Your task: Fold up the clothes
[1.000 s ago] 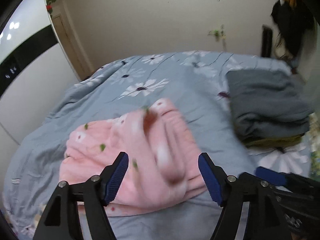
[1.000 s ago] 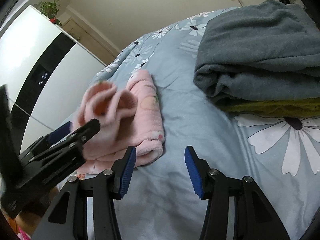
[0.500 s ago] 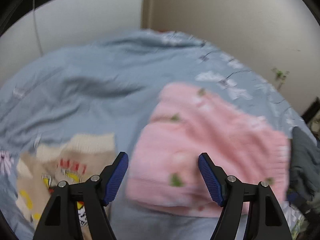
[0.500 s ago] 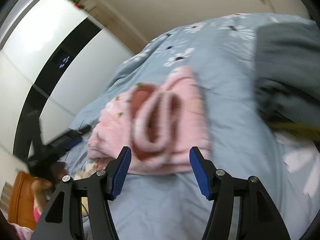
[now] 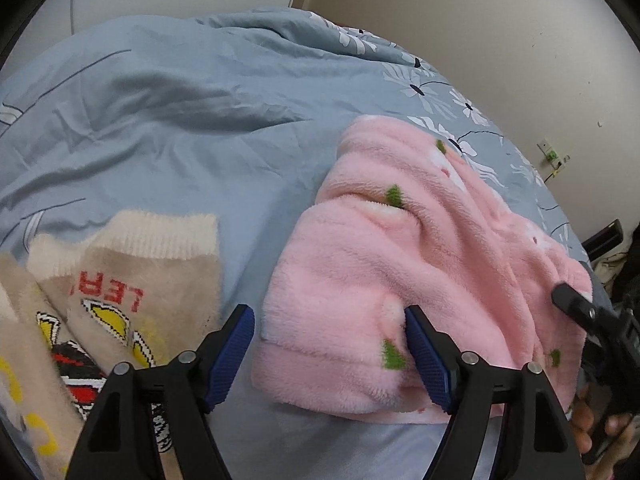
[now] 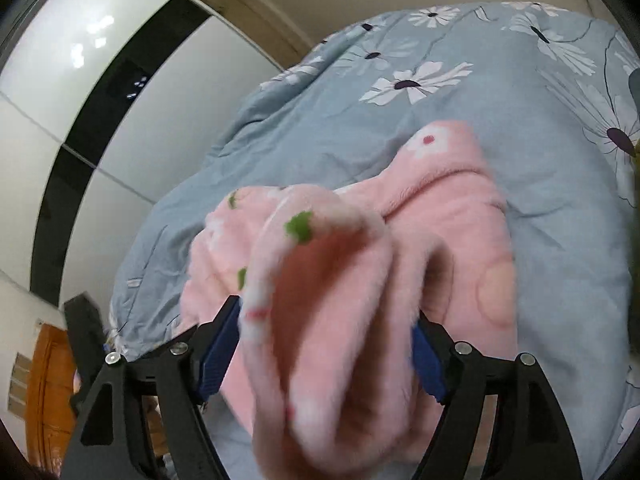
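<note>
A folded pink fleece garment (image 5: 420, 264) with green and white spots lies on the blue flowered bedcover (image 5: 168, 128). My left gripper (image 5: 330, 354) is open, its jaws astride the garment's near left corner. In the right wrist view the same pink garment (image 6: 360, 300) bulges up between the jaws of my right gripper (image 6: 328, 344), which is open around its rolled end. The right gripper's body (image 5: 592, 320) shows at the far right of the left wrist view.
A beige knit sweater (image 5: 104, 300) with red letters and a yellow print lies left of the pink garment. A white and black wardrobe (image 6: 80, 100) stands beyond the bed. A wall (image 5: 500, 40) is behind the bed.
Both grippers have closed in on the pink garment. The left one swung left so the beige sweater came into view. The right one pushed forward until the rolled end fills its jaws.
</note>
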A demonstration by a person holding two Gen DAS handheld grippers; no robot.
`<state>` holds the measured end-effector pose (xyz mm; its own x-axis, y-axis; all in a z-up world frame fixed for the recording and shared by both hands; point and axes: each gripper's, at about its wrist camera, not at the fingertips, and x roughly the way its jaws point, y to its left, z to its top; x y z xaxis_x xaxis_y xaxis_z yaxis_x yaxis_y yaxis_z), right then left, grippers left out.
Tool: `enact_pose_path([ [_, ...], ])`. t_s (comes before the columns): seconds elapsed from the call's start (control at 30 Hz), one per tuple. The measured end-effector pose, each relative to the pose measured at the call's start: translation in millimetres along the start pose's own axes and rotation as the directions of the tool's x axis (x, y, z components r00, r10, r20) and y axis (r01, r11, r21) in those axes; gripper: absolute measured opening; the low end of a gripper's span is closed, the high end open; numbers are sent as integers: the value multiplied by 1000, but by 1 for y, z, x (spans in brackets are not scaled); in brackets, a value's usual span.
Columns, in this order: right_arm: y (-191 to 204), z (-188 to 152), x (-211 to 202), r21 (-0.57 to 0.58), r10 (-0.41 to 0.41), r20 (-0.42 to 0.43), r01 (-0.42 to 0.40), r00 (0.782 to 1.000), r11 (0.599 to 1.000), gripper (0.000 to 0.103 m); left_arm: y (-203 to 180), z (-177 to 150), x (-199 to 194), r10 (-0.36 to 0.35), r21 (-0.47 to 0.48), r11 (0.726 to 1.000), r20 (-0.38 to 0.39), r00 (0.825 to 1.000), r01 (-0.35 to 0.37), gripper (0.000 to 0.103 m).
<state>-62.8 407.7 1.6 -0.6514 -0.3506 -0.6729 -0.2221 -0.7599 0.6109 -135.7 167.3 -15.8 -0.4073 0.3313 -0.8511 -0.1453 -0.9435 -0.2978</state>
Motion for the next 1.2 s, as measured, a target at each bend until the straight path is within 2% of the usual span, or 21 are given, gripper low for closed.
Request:
enact_pose_path([
  [0.07, 1, 3, 5, 17, 6, 1, -6, 1000, 1000, 78, 2, 0, 1, -15, -12, 1000, -7, 1000, 15, 79],
  [0.13, 1, 7, 11, 31, -73, -14, 73, 997, 997, 70, 5, 0, 2, -28, -25, 999, -14, 1000, 28, 79],
  [0.17, 2, 8, 12, 31, -93, -21, 94, 995, 995, 54, 5, 0, 2, -35, -28, 999, -15, 999, 35, 79],
  [0.2, 3, 9, 14, 31, -111, -28, 112, 993, 993, 31, 6, 1, 1, -42, -32, 999, -16, 999, 42, 79],
  [0.23, 4, 11, 13, 33, -108, -33, 109, 994, 993, 23, 7, 1, 0, -49, -35, 998, -17, 999, 49, 79],
  [0.3, 12, 21, -1, -1, -106, -15, 106, 994, 994, 20, 9, 1, -2, -69, -43, 997, -14, 998, 68, 79],
  [0.33, 16, 27, -8, -18, -104, -4, 104, 995, 994, 20, 9, 1, -3, -78, -46, 996, -11, 997, 77, 79],
  [0.43, 40, 50, -56, -141, 6, 116, 10, 993, 990, 19, 6, 0, -5, -130, -42, 991, -16, 991, 130, 80],
  [0.5, 43, 66, -72, -162, 50, 145, -27, 988, 986, 19, 1, 0, -4, -178, -38, 984, -32, 984, 177, 80],
  [0.53, 41, 71, -69, -156, 38, 142, -15, 989, 988, 19, -2, -1, -3, -178, -30, 984, -37, 983, 177, 80],
  [0.63, -3, 84, -32, -50, -101, 59, 103, 993, 993, 19, -6, -4, 1, -158, -10, 987, -57, 986, 158, 80],
  [0.7, -29, 79, -8, 28, -125, -3, 125, 992, 992, 19, -2, -6, 9, -171, -40, 985, -97, 980, 168, 80],
  [0.77, -56, 73, 15, 106, -140, -65, 146, 988, 984, 20, -3, -7, 8, -163, -34, 986, -93, 982, 161, 80],
  [0.87, -51, 75, 13, 94, -119, -52, 124, 992, 988, 26, -5, -8, 6, -152, -20, 988, -81, 985, 151, 80],
  [0.93, -43, 79, 8, 67, -130, -49, 134, 990, 989, 34, -7, -7, 1, -147, -5, 989, -68, 987, 147, 80],
  [1.0, -32, 82, -7, 25, -155, -23, 156, 988, 987, 47, -8, -9, -5, -146, 2, 989, -57, 988, 147, 79],
  [1.1, -3, 71, -34, -82, -216, 53, 220, 975, 972, 50, -4, -3, -19, -151, -2, 989, -17, 988, 151, 79],
  [1.2, 26, 59, -61, -186, -267, 137, 290, 954, 939, 51, -2, 2, -36, -145, 11, 989, 44, 988, 145, 79],
])
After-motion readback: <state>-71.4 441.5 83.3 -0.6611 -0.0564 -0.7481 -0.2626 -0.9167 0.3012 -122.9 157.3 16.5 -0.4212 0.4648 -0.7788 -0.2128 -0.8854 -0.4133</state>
